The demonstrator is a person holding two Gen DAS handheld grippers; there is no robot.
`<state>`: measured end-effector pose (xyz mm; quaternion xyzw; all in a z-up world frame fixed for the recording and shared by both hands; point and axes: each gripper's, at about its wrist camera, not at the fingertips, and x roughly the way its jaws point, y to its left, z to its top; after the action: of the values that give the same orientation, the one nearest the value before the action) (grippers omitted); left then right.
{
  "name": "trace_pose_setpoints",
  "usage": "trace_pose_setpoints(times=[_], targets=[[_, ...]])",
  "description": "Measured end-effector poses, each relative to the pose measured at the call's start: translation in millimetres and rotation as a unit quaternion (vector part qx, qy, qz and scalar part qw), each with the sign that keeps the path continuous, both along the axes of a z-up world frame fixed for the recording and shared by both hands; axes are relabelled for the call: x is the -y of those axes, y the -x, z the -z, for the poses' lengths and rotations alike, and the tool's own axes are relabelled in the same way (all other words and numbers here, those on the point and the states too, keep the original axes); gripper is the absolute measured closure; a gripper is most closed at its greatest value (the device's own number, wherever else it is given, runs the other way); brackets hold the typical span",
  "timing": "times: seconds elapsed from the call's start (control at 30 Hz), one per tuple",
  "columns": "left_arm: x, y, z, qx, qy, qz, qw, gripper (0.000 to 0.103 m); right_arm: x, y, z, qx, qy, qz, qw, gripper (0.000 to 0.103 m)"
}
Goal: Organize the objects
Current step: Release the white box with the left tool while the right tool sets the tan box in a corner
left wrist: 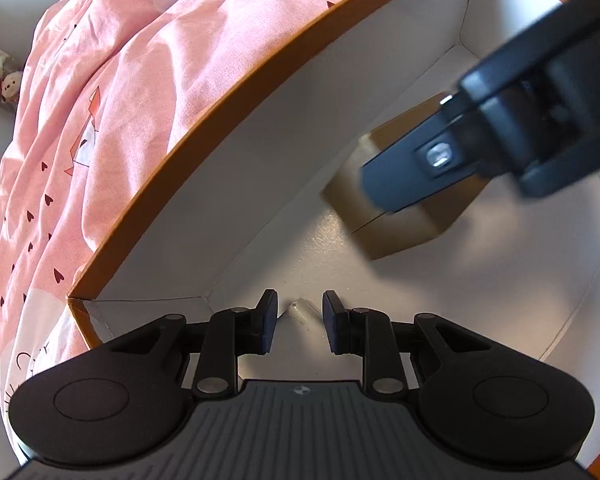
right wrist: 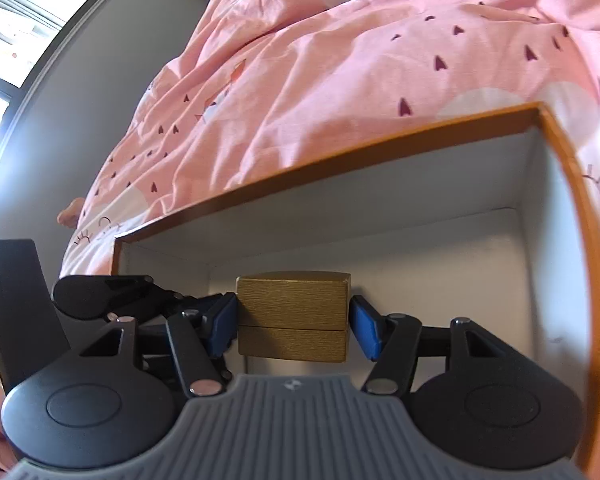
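From the left wrist, the left gripper (left wrist: 300, 322) hung inside the orange-rimmed white box (left wrist: 228, 184) with its jaws a narrow gap apart and nothing between them, while the right gripper (left wrist: 384, 184) reached in from the upper right over a small gold box (left wrist: 404, 232) on the white floor. From the right wrist, that gold box (right wrist: 292, 316) sat between the blue pads (right wrist: 364, 326) — the left pad touched its side, the right looked just beside it, so a firm grip could not be told — with the pink heart-print bedsheet (right wrist: 340, 80) behind.

surface: bed, pink heart-print cover (right wrist: 340, 80) | on it: orange-rimmed white box (right wrist: 380, 148), apparently resting directly
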<state>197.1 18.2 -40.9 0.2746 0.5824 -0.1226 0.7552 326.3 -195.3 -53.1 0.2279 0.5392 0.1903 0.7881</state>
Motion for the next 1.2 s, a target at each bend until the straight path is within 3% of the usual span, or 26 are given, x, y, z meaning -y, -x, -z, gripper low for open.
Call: trace_pose_setpoints(times=[0.2, 0.57, 0.8, 1.13, 1.2], targets=[[-17.5, 11.8, -30.7, -0.001, 0.052, 0.025, 0.9983, 0.068, -27.4, -8.6, 4.2, 0.01, -0.016, 0.002, 1.0, 0.04], [-41.7, 23.4, -57.5, -0.015, 0.077, 0.041, 0.9961, 0.064, -76.0, -18.6, 9.1, 0.025, 0.001, -0.019, 0.999, 0.04], [-40.3, 25.2, -62.2, -0.011, 0.074, 0.055, 0.9957, 0.06, -100.1, -22.2, 12.3, 0.021, 0.011, -0.044, 0.999, 0.04], [-40.2, 28.9, -69.9, -0.004, 0.088, 0.045, 0.9951, 0.057, -93.7, -23.5, 3.8, 0.023, 0.002, -0.045, 0.999, 0.035], [-39.0, 28.5, -70.9, -0.003, 0.088, 0.045, 0.9951, 0.057, -89.4, -22.3, 1.5, 0.023, 0.01, -0.042, 0.999, 0.043]])
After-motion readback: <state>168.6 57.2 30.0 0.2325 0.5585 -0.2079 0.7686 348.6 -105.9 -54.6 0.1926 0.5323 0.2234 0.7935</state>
